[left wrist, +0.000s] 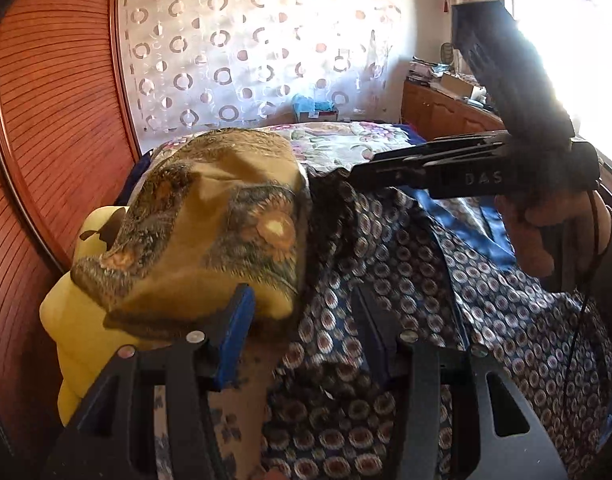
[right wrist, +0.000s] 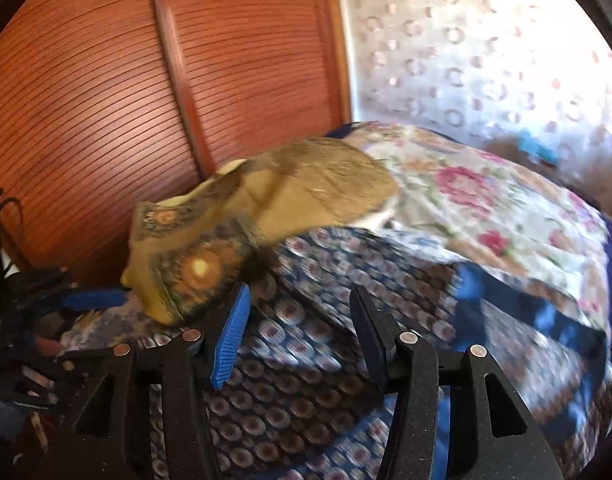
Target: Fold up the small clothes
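Observation:
A dark blue garment with a ring print (left wrist: 386, 280) (right wrist: 306, 320) lies spread over the bed. Beside it on the left, a mustard cloth with sunflower print (left wrist: 209, 232) (right wrist: 265, 200) is draped over a yellow cushion (left wrist: 69, 320). My left gripper (left wrist: 301, 294) hovers over the seam between the two cloths, jaws apart, the blue pad bare. My right gripper (right wrist: 299, 292) stands open above the ring-print garment with nothing between its fingers. In the left wrist view the right gripper (left wrist: 366, 172) points at the garment's raised top edge, held by a hand (left wrist: 546, 232).
A floral bedspread (left wrist: 338, 144) (right wrist: 486, 200) covers the far part of the bed. Slatted wooden wardrobe doors (left wrist: 45, 120) (right wrist: 105, 80) stand close on the left. A patterned curtain (left wrist: 245, 48) hangs behind, and a cluttered wooden cabinet (left wrist: 446, 112) is at the right.

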`<move>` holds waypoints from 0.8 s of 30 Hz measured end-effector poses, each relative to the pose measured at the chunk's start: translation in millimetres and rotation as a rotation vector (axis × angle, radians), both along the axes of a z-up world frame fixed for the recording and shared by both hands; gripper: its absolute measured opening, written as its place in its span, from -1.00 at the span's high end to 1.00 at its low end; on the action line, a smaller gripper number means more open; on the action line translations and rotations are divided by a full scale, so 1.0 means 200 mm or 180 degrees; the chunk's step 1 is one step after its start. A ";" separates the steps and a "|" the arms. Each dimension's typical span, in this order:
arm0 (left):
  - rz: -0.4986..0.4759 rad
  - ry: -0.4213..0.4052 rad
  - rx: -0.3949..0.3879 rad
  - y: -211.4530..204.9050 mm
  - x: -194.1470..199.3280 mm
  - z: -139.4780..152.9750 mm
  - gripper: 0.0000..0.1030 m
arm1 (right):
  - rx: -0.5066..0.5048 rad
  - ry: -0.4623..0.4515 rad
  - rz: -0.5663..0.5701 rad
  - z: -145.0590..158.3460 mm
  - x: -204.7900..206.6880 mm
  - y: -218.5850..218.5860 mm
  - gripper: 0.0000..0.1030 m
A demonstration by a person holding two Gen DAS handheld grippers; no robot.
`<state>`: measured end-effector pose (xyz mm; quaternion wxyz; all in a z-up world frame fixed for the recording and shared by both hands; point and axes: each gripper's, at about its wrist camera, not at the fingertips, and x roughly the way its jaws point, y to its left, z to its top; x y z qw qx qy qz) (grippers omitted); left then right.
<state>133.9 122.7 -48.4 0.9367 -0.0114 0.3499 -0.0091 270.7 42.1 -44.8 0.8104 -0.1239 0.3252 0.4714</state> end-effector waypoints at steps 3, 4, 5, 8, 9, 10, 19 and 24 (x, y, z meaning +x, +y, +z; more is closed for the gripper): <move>-0.0016 0.0071 -0.0051 0.02 0.07 -0.01 0.03 | -0.0045 0.0006 0.0088 -0.01 0.03 0.05 0.64; -0.0035 0.0073 -0.0060 0.02 0.09 -0.01 0.03 | -0.0041 0.0034 0.0122 -0.01 0.05 0.05 0.97; -0.0055 0.0072 -0.0072 0.03 0.11 -0.01 0.03 | 0.0019 -0.0002 0.0111 0.00 0.07 0.04 0.98; -0.0107 0.0100 -0.0154 0.04 0.16 -0.01 0.03 | 0.0211 0.0010 -0.0207 0.05 0.18 -0.05 1.00; -0.0144 0.0109 -0.0195 0.03 0.18 -0.01 0.03 | 0.0222 0.0042 -0.0293 0.06 0.21 -0.07 1.00; -0.0186 0.0115 -0.0222 0.02 0.20 -0.01 0.03 | 0.0208 0.0074 -0.0382 0.05 0.25 -0.09 1.00; -0.0469 0.0400 -0.0064 -0.05 0.40 -0.08 0.81 | 0.0070 0.0147 -0.0232 -0.03 0.29 -0.13 0.88; -0.0433 0.0459 -0.0039 -0.04 0.42 -0.09 0.97 | 0.0183 0.0238 0.0085 -0.06 0.19 -0.20 0.08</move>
